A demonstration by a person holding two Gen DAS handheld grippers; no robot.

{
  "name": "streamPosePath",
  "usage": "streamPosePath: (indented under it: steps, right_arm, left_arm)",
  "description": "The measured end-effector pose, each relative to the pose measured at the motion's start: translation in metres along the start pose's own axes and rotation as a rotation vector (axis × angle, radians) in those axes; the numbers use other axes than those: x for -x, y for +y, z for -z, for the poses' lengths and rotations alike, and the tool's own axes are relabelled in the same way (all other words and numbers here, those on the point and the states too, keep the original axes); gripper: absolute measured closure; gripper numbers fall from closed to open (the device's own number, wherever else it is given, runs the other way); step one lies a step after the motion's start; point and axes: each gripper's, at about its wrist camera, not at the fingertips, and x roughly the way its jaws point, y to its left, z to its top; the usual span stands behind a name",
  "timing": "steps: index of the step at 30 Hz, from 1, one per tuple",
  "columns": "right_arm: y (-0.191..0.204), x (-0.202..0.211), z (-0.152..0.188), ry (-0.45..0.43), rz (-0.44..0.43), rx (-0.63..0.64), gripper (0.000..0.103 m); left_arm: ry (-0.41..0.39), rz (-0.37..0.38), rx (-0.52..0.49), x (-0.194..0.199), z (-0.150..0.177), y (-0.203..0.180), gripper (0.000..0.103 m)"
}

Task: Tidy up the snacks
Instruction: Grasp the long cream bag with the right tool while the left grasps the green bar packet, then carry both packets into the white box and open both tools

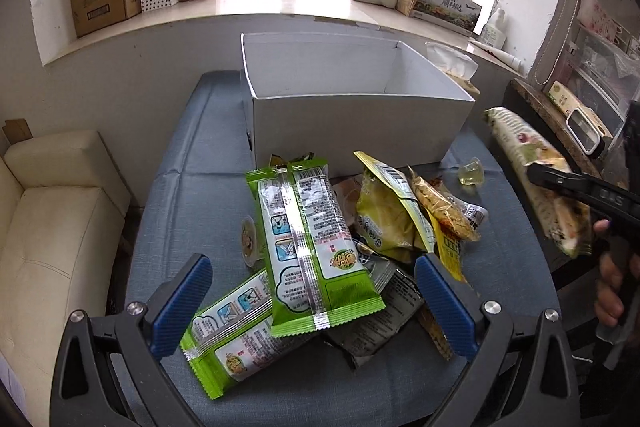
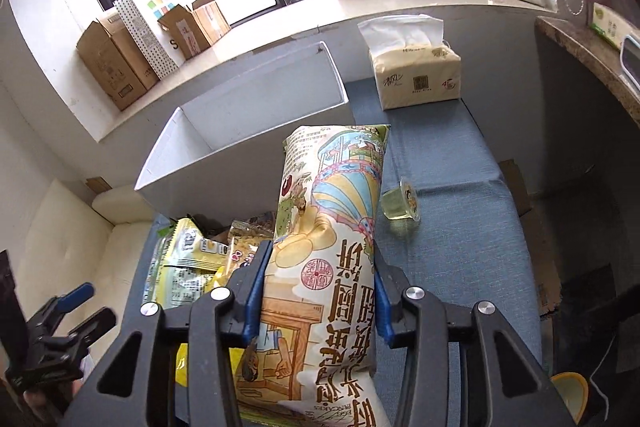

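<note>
Table [image 1: 192, 155]: covered in blue-grey cloth; carries the box, the snack pile and a tissue pack.
White box [image 1: 352, 123]: open-topped, at the far side of the cloth, nothing visible inside; the snack pile lies just in front of it.
Tissue pack [image 2: 416, 75]: cream wrapper with Chinese characters, tissue standing out of the top, beside the box.
Pancake packet [image 2: 328, 251]: long cream wrapper with a hot-air balloon drawing, large Chinese characters and the word "PANCAKES"; lifted above the cloth, its far end pointing towards the box.
Right gripper [image 2: 320, 291]: clamped on the pancake packet, blue pads pressing both sides of the wrapper.
Left gripper [image 1: 312, 303]: jaws wide apart, nothing between the pads, poised over the near end of the pile.
Green packets [image 1: 304, 247]: two long green-and-white wrappers, back side up, silver seam, printed panels and small pictograms; one overlaps the other. Text too small to read.
Yellow-green pouch [image 1: 384, 215]: barcode side up, right of the green packets, in the pile.
Jelly cup [image 2: 400, 205]: small, clear, pale yellow, alone on the cloth, apart from the pile.
</note>
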Motion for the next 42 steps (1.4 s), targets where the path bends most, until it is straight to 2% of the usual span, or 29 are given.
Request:
streamPosePath:
  steps: [8, 11, 12, 13, 14, 15, 21, 29, 34, 37, 42]
  right_arm:
    - [0.010, 0.039, 0.019, -0.065, -0.021, 0.027, 0.055]
    - [0.013, 0.041, 0.027, -0.060, -0.028, 0.038, 0.055]
    - [0.015, 0.041, 0.028, -0.055, -0.025, 0.045, 0.055]
    - [0.015, 0.040, 0.029, -0.053, -0.022, 0.048, 0.055]
    - [0.015, 0.039, 0.030, -0.050, -0.022, 0.047, 0.055]
    - [0.015, 0.038, 0.030, -0.046, -0.026, 0.045, 0.055]
    - [0.016, 0.038, 0.034, -0.043, -0.027, 0.042, 0.055]
    - [0.025, 0.038, 0.038, -0.052, -0.041, 0.065, 0.055]
    - [0.037, 0.032, 0.036, -0.058, -0.062, 0.112, 0.055]
    - [0.043, 0.024, 0.018, -0.063, -0.063, 0.135, 0.055]
    - [0.054, 0.010, -0.040, -0.121, -0.079, 0.197, 0.055]
  left_arm:
    - [0.086, -0.100, 0.033, -0.070, -0.017, 0.009, 0.000]
    - [0.111, -0.100, 0.026, -0.083, -0.018, 0.011, 0.000]
    - [0.110, -0.104, 0.024, -0.084, -0.018, 0.011, 0.005]
    - [0.120, -0.105, 0.025, -0.086, -0.018, 0.011, 0.021]
    - [0.133, -0.100, 0.031, -0.087, -0.018, 0.012, 0.028]
    - [0.138, -0.094, 0.035, -0.087, -0.018, 0.013, 0.029]
    - [0.086, -0.049, 0.041, -0.066, -0.019, 0.017, 0.031]
    - [-0.046, 0.021, 0.025, 0.007, -0.016, 0.006, 0.031]
    - [-0.107, 0.050, 0.011, 0.036, -0.027, -0.006, 0.031]
    - [-0.125, 0.058, 0.008, 0.039, -0.048, -0.009, 0.031]
    - [-0.163, 0.056, -0.001, 0.031, -0.096, -0.014, 0.031]
